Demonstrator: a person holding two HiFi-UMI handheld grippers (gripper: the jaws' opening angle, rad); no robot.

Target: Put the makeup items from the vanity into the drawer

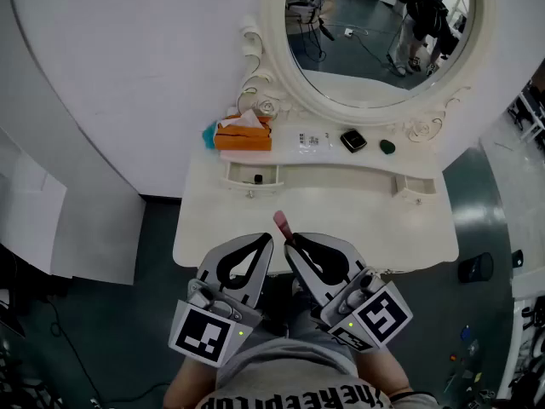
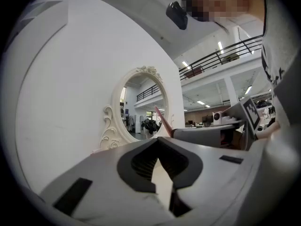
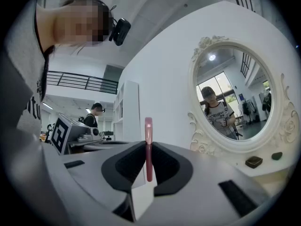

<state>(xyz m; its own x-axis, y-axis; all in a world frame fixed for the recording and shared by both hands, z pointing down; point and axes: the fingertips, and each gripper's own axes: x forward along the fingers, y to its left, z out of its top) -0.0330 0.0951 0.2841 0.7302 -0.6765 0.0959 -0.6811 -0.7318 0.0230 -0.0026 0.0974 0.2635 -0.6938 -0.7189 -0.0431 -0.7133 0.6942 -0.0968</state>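
The right gripper (image 1: 290, 244) is clamped on a slim pink makeup stick (image 1: 280, 221), which pokes out past its jaws over the front edge of the white vanity (image 1: 341, 220). The left gripper (image 1: 265, 245) sits just beside it, jaws together with nothing between them. On the shelf under the mirror lie a black compact (image 1: 352, 140) and a small dark green item (image 1: 387, 146). The small left drawer (image 1: 247, 182) stands open
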